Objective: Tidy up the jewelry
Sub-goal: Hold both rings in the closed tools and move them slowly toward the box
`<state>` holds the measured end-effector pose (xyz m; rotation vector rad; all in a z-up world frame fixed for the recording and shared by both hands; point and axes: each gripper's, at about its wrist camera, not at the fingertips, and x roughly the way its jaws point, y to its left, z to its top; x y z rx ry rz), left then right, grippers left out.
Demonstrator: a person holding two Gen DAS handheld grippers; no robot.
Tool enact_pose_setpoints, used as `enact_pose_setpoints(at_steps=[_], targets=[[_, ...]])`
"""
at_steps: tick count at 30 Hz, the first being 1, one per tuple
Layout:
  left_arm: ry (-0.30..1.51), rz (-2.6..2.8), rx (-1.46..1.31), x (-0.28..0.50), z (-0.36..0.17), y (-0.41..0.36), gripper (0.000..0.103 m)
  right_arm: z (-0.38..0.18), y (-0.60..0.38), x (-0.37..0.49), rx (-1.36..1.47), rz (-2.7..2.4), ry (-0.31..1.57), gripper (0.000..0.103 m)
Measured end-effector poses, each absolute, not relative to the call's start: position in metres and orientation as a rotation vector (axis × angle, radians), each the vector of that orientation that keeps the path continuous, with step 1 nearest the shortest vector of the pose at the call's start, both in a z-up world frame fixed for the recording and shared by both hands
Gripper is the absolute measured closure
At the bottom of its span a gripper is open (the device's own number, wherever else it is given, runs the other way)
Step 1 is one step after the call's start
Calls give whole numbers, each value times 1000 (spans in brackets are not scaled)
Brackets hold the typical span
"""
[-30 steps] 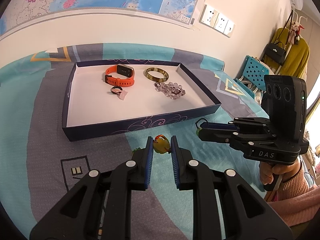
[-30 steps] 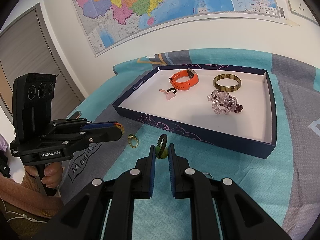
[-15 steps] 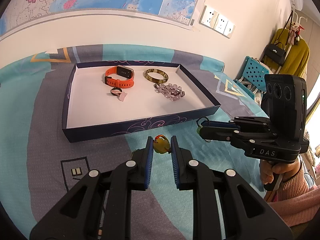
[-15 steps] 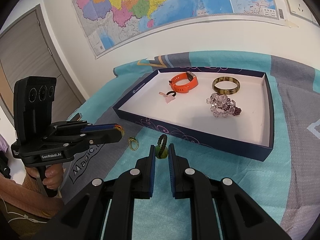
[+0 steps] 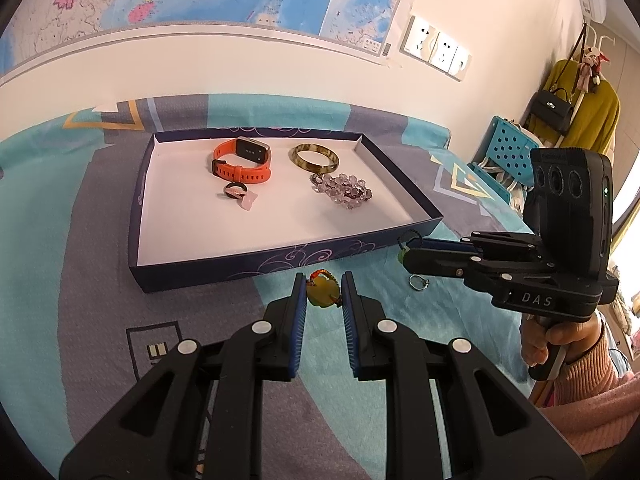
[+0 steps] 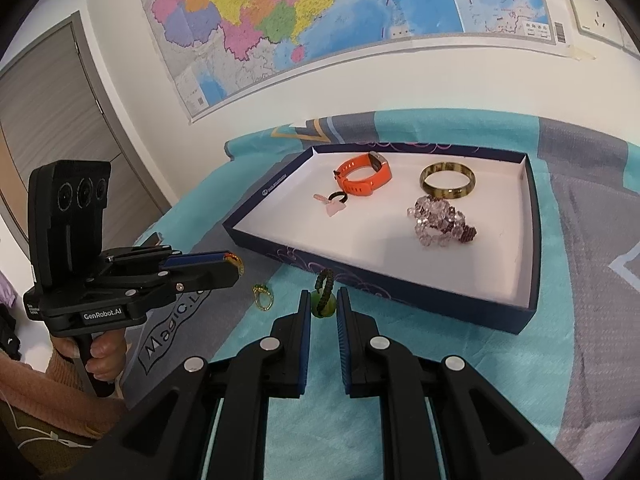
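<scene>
A dark blue tray [image 5: 280, 258] [image 6: 384, 286] lies on the bed with an orange watch [image 5: 244, 160] [image 6: 362, 174], an amber bangle [image 5: 315, 157] [image 6: 447, 181], a crystal bead bracelet [image 5: 344, 190] [image 6: 440, 224] and a pink-charm ring [image 5: 238, 194] [image 6: 336, 202]. My left gripper [image 5: 323, 294] [image 6: 234, 266] is shut on a yellow pendant with a red cord [image 5: 322, 292], held above the bed before the tray. My right gripper [image 6: 323, 306] [image 5: 404, 254] is shut on a green pendant with a dark cord [image 6: 324, 300] [image 5: 406, 240].
A silver ring [image 5: 418, 282] and a gold ring [image 6: 262, 298] lie on the teal and grey bedspread in front of the tray. A wall with a map stands behind the bed. A blue crate [image 5: 506, 152] and hanging clothes are at the right.
Both grippers have lifted slightly and pulled back with their pendants; the tray looks a little farther away. A silver ring has come into sight under the right gripper.
</scene>
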<state>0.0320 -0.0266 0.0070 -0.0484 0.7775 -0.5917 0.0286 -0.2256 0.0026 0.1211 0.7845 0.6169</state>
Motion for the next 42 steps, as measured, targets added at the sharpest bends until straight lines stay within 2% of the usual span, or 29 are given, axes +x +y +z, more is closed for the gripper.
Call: enact_pose_setpoints(at_steps=[42], targets=[[764,-571,-72,39,12,-25,85,10,-232,56,140,607,759,92]])
